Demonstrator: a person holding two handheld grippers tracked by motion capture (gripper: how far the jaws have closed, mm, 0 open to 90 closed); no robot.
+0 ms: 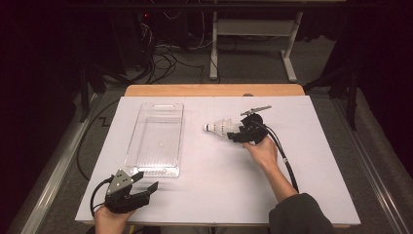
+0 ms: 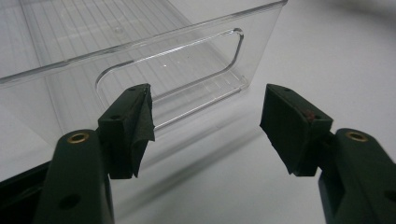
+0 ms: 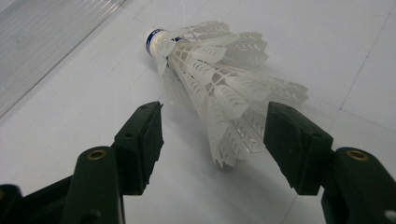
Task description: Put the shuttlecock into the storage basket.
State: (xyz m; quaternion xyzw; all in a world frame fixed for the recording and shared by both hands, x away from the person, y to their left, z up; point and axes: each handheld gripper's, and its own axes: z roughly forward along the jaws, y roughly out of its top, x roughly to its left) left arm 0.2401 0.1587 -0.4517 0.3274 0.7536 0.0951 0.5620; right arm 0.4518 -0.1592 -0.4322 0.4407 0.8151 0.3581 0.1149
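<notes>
A white shuttlecock (image 1: 219,127) lies on its side on the white tabletop, its cork tip with a blue band pointing left toward the clear plastic bin (image 1: 157,105). My right gripper (image 1: 234,132) stands open at the feather end; in the right gripper view the skirt of the shuttlecock (image 3: 219,88) reaches in between the two jaws of the right gripper (image 3: 212,135), with a gap on the left side. My left gripper (image 1: 146,181) rests open near the table's front left corner. Its jaws (image 2: 208,121) face the handle cutout of the bin's near wall (image 2: 187,28), with nothing between them.
The bin holds nothing and lies lengthwise at centre left. A wooden table edge (image 1: 214,90) runs along the back. Beyond it are white desk legs (image 1: 213,58) and loose cables on the floor (image 1: 165,61). Each gripper's cable trails toward the person.
</notes>
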